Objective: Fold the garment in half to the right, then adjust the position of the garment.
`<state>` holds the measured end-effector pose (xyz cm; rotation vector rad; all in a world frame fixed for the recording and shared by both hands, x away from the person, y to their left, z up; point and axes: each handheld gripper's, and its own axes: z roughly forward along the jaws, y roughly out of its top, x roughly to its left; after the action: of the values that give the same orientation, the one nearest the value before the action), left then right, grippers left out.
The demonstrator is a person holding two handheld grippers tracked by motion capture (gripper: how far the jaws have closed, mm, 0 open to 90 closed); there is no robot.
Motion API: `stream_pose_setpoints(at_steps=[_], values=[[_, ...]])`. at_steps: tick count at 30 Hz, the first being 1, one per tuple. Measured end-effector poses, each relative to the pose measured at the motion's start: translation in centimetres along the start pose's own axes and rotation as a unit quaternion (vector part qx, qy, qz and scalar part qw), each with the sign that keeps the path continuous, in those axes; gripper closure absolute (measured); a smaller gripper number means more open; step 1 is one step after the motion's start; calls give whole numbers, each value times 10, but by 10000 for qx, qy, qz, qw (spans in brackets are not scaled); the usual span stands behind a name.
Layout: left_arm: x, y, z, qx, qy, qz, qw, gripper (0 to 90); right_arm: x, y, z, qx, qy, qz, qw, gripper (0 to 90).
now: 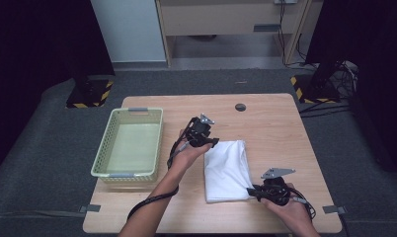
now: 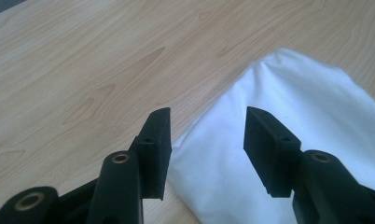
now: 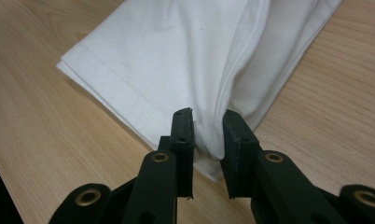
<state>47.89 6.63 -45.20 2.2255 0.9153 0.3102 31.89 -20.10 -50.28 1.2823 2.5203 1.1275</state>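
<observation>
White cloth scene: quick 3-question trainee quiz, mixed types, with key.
1. True or false: the right gripper is pinching the white cloth.
2. The left gripper jaws are: A) clamped on the cloth, B) open above it, C) inside the basket.
3. On which side of the cloth does the basket sit in the high view?

Key: 1 true; 2 B; 3 left.
</observation>
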Motion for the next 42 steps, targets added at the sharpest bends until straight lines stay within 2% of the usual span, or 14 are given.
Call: stream_pose_setpoints(at_steps=[2,4,10,15,20,27,30,42], values=[[1,-2,0,19,7,-10,10000,513,-1,-2,1,16,17,-11,10000,752],[2,-3,0,33,18,-14,10000,507,-1,-3,1,7,40,-42,10000,702],[3,-6,1,60,49,-73,9999,468,-3,-2,-5,-51,-7,96,9999,439],[4,-8,3,39,63,-132,9999,376,-3,0,-5,-130,-19,-93,9999,272],[6,-10,5,30,95,-152,9998,272,-1,4,0,-142,-128,-412,9990,168],[6,-15,9,84,57,-249,9996,135,3,7,6,-93,-251,-726,9970,95],[6,-16,10,122,44,-242,9996,105,3,8,7,-95,-260,-721,9970,91],[4,-26,23,233,-30,-214,9995,114,-2,5,8,-29,-236,-821,9963,100]])
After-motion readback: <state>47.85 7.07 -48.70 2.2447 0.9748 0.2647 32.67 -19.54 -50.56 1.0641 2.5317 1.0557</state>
